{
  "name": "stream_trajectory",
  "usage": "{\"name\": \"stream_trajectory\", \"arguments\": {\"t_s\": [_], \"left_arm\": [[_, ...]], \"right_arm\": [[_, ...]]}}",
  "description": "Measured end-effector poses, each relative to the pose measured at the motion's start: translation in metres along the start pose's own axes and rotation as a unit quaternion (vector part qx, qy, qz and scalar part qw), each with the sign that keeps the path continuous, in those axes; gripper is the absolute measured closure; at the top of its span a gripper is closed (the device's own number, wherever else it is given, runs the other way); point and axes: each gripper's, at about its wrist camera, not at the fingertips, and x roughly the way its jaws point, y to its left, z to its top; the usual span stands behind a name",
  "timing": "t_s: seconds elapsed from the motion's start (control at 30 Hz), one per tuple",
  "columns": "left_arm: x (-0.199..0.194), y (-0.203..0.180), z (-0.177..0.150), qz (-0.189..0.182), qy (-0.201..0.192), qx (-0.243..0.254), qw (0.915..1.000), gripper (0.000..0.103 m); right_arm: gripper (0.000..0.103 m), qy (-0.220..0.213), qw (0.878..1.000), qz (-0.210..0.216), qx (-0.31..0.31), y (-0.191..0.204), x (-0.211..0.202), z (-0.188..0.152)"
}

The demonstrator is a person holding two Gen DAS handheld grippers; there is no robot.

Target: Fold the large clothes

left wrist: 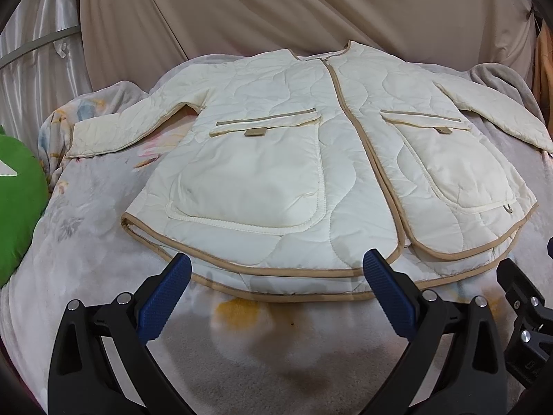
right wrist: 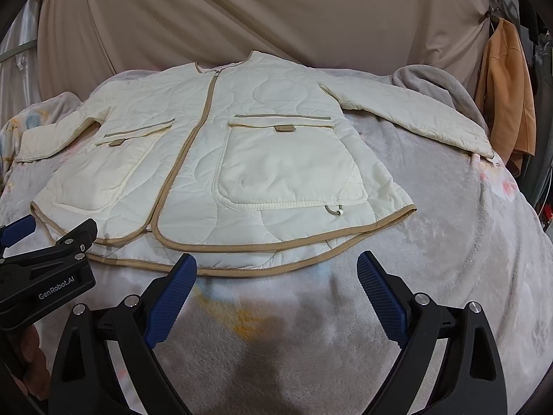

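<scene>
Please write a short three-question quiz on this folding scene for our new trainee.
1. True or false: the jacket lies front up with both sleeves spread out.
2. Which gripper holds cloth? A) left gripper B) right gripper C) neither
3. What colour is the cushion beside the blanket?

Key
1. True; both pockets face up.
2. C; both are open, hovering before the hem.
3. Green.
</scene>
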Motion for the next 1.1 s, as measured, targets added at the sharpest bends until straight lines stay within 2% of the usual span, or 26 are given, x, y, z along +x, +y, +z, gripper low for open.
{"name": "stream_trajectory", "arguments": {"t_s": [1.1], "left_arm": [[-0.0011,-0.0079,0.0016,0.000,0.002,0.007,1.0000,0.006]], "right_arm": [[0.011,0.002,1.000,0.001,-0.002,0.0024,0.0004,0.0002]]}}
